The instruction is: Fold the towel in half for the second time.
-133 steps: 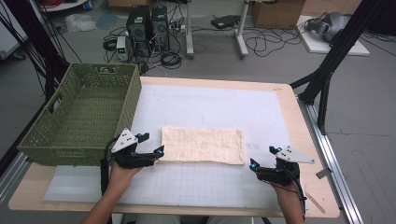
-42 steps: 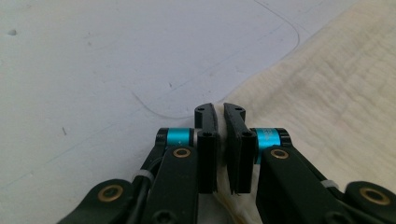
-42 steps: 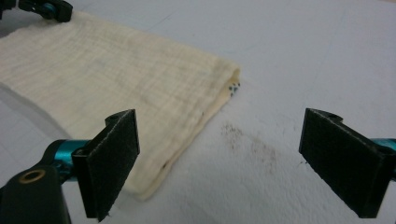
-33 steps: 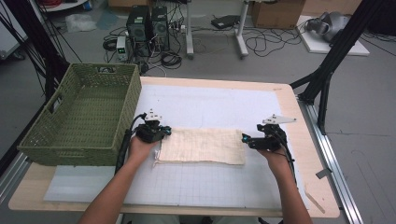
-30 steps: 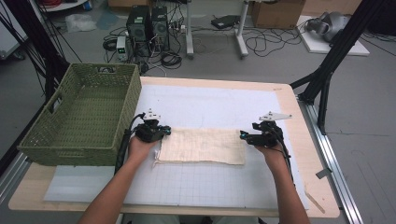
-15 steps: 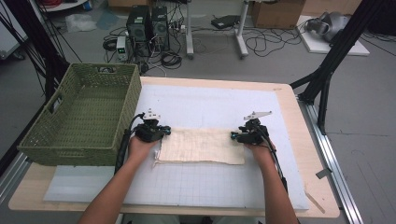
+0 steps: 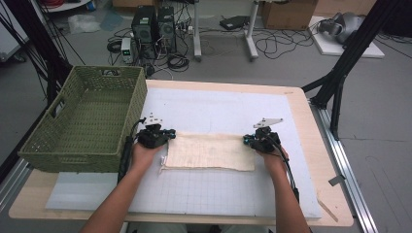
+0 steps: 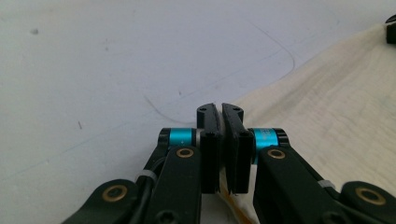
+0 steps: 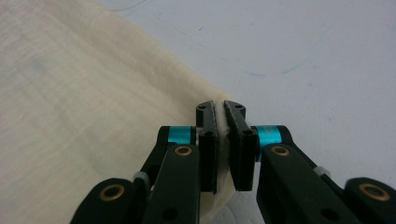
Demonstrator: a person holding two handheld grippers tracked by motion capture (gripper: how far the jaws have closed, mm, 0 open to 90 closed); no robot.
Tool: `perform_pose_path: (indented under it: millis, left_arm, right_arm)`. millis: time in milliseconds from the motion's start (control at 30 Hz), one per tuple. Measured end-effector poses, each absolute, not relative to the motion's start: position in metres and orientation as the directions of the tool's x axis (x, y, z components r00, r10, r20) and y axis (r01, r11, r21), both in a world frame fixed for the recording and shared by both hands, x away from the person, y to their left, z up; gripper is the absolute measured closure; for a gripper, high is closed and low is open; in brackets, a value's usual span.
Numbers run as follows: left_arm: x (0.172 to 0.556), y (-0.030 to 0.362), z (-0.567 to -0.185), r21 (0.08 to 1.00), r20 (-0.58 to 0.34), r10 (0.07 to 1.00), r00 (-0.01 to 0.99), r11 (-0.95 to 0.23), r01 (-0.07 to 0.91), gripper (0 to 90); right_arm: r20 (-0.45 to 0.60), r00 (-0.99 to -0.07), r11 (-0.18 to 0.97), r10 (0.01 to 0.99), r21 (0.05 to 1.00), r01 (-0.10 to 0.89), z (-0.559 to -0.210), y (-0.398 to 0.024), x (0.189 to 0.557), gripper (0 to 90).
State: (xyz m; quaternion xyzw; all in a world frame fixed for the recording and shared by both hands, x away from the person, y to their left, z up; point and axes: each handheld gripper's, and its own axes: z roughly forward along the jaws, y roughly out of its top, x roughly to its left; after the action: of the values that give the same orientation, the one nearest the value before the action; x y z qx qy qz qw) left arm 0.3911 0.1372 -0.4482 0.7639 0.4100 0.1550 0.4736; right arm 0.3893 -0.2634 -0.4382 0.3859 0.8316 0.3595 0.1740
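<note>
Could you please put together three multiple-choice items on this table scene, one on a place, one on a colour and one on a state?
1. Where does the woven rectangular basket stand?
A. at the table's left end
B. at the table's right end
C. on the cloth

2. What colour is the folded rectangular cloth?
A. dark blue
B. cream
C. red

3. How do the right gripper's jaws stand?
A. wide open above the basket
B. open beside the cloth
C. shut on a cloth corner

Answers:
1 A, since the high view shows the green basket left of the white mat.
2 B, as the cloth looks pale cream.
3 C, as the right gripper view shows fabric pinched between its jaws, which have just been closing; the left gripper pinches the opposite corner.
</note>
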Motion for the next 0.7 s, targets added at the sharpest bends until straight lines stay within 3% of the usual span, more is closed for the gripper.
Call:
perform_pose_path:
  millis: [700]
  left_arm:
    - [0.352,0.144,-0.427,0.916,-0.163,0.714,0.681,-0.147,0.372,85.2]
  right_arm:
    - [-0.14,-0.684,0.496,0.716,0.792,0.357,-0.412,-0.261,0.346,83.6]
